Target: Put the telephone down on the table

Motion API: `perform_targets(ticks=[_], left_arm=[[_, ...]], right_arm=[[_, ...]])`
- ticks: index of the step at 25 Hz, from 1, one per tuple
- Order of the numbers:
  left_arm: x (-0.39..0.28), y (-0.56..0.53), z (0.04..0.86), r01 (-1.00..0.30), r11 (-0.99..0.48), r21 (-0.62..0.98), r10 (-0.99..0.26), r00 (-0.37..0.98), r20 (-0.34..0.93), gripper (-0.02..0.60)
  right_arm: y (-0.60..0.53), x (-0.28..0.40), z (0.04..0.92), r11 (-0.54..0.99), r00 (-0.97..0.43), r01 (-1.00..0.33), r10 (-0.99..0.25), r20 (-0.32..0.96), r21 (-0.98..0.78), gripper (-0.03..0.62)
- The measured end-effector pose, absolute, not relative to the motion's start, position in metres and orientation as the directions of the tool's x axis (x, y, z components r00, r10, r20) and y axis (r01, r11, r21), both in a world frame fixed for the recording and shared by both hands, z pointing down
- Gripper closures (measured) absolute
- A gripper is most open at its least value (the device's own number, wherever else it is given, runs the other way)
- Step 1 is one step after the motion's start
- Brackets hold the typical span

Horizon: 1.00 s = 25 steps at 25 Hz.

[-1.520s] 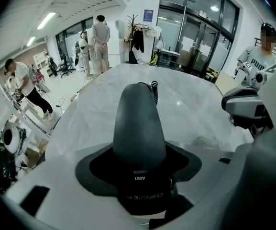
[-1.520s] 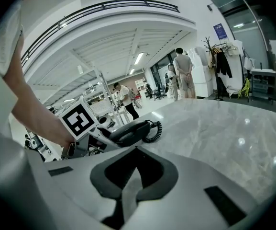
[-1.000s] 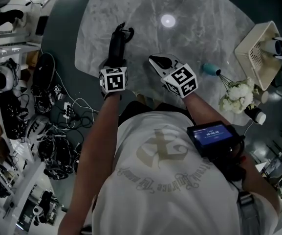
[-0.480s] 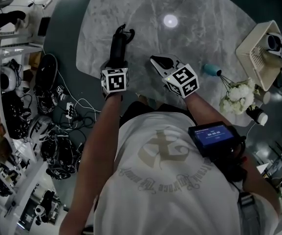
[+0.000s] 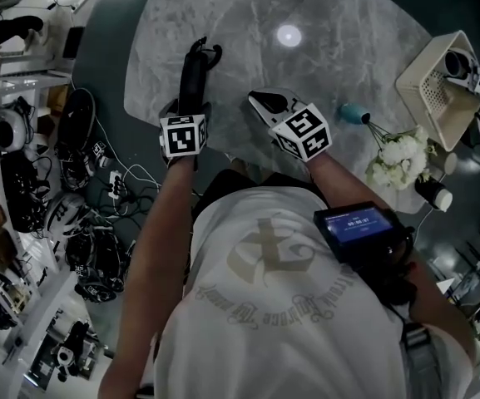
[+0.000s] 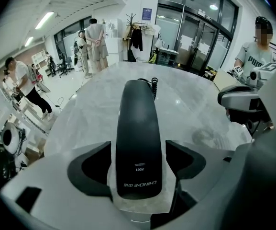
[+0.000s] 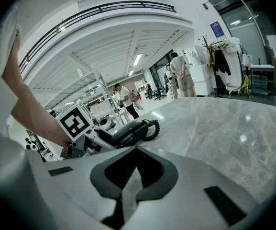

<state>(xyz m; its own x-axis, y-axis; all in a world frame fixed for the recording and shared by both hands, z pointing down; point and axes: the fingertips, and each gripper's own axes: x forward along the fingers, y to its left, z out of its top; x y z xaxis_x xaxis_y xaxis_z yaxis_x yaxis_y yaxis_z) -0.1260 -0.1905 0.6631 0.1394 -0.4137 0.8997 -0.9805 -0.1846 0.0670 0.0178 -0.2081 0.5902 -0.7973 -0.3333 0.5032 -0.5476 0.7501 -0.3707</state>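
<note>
Telephone (image 5: 192,71) lies on the table (image 5: 331,48) in the head view, its near end inside the left gripper (image 5: 191,100), with the right gripper (image 5: 261,101) near beside it. The left gripper view shows jaws spread, just been opening, with a slim gap either side of the telephone between them. The right gripper view shows its jaws pressed together, empty, the telephone ahead to their left.
</note>
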Motion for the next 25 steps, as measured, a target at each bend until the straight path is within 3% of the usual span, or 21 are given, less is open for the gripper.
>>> perform_targets(ticks=[12, 25], left_arm=[[-0.112, -0.17, 0.632, -0.953, -0.267, 0.139, -0.443, 0.25, 0.861, 0.17], [-0.141, -0.134, 0.594, -0.991, -0.108, 0.075, -0.556, 0.123, 0.822, 0.173]], right_arm=[[-0.191, 0.01, 0.583, 0.783, -0.826, -0.497, -0.294, 0.481, -0.375, 0.579], [-0.17, -0.007, 0.567, 0.846, -0.858, -0.412, -0.234, 0.458, -0.34, 0.579]])
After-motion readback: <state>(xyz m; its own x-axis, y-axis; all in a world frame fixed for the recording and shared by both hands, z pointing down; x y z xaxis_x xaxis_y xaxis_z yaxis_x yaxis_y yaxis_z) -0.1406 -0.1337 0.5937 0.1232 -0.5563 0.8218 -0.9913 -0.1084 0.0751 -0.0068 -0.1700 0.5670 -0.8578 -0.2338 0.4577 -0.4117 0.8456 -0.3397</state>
